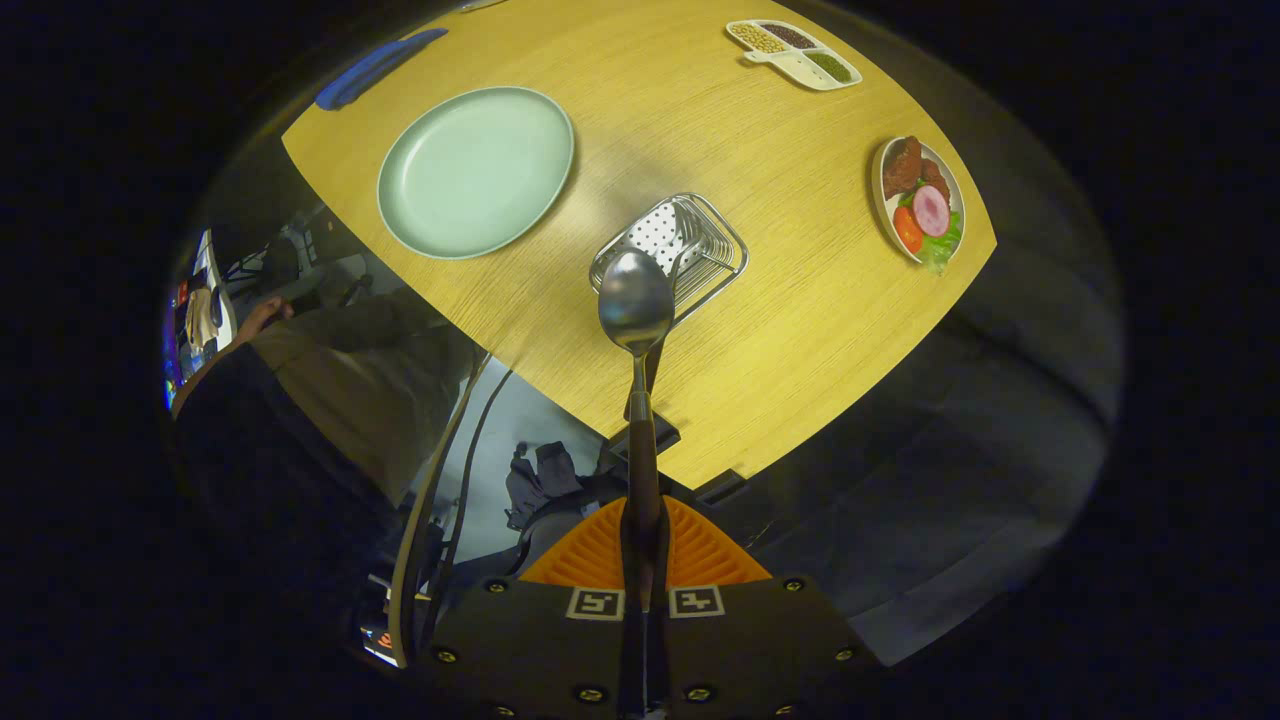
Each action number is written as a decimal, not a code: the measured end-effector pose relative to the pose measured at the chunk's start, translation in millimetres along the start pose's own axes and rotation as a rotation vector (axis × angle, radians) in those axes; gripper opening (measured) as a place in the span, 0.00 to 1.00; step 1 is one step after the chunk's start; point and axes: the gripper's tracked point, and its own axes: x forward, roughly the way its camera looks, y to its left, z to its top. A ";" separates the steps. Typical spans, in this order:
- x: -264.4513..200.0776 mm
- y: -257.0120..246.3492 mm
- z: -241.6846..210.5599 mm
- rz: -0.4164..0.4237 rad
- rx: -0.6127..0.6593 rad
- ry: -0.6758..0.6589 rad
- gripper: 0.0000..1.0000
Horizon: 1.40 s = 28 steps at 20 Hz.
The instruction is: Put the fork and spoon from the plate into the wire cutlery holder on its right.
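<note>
You have a wooden table (780, 330) carrying a green plate (475, 170), wire cutlery holder (672, 252), food plate (922, 200) and divided dish (793, 53).

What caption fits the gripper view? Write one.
Fingers shut on spoon, held above wire holder.

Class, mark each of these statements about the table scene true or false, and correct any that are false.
1. The tongs are closed on the spoon's handle. True: both fingers press on the spoon.
2. The green plate has a fork lying on it. False: the plate is bare.
3. The spoon's bowl hangs above the wire cutlery holder. True.
4. The spoon already rests inside the holder. False: it is held in the air above it.
5. A plate of food sits on the table beyond the holder, on the side away from the green plate. True.
</note>
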 end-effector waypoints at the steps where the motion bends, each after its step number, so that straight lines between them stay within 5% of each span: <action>1: 2.0 -4.3 4.6 -0.013 -0.003 0.015 0.02; 16: 19.3 -23.0 59.4 -0.100 -0.127 0.237 0.02; 28: 13.8 -23.9 70.8 -0.088 -0.155 0.199 0.14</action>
